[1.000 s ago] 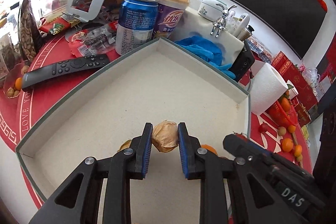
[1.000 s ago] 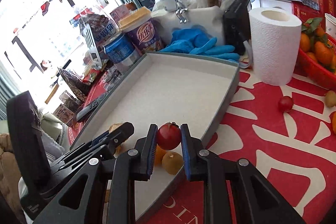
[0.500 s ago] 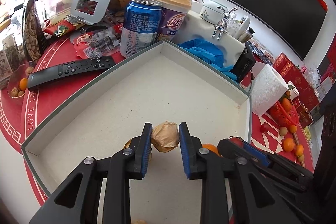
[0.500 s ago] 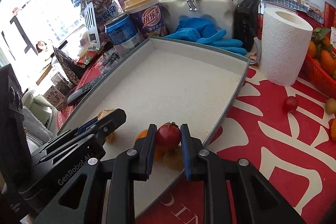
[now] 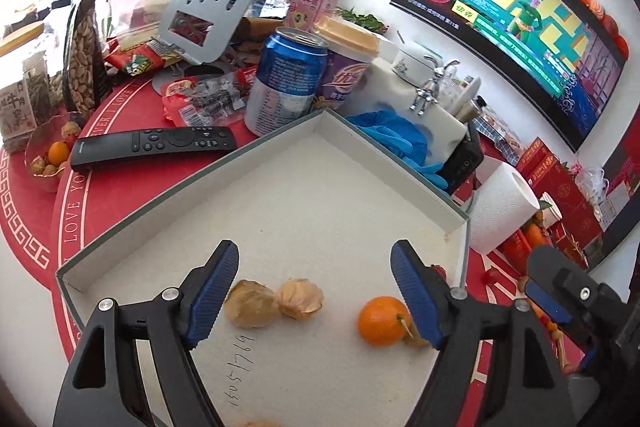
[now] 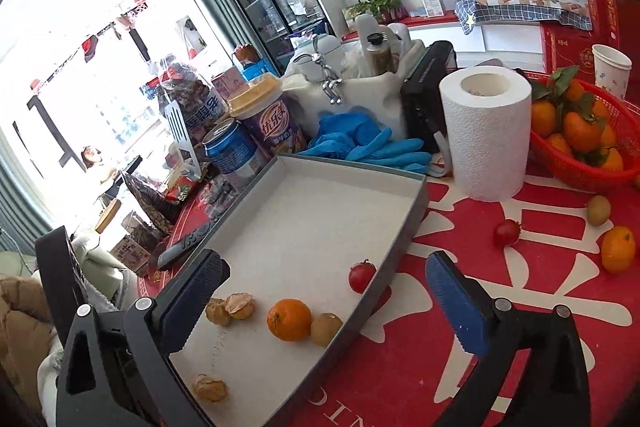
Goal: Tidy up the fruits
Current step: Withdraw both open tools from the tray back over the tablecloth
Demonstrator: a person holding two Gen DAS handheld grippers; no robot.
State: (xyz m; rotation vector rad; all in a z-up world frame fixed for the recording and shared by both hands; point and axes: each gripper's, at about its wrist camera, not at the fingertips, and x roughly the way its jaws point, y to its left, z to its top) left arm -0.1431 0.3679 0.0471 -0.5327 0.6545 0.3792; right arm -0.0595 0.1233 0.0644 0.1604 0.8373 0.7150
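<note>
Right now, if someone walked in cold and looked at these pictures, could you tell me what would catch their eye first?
Probably the shallow grey box in the middle of the red tablecloth, with a bright orange, a cherry tomato and papery husked fruits on its pale floor. Both the left gripper and the right gripper hover above it with jaws opening and nothing between them. Further right sits a red basket of oranges.

matt paper-lined tray [image 5: 456,215], papery husked fruits [image 5: 300,298], glossy orange [image 5: 382,321]
</note>
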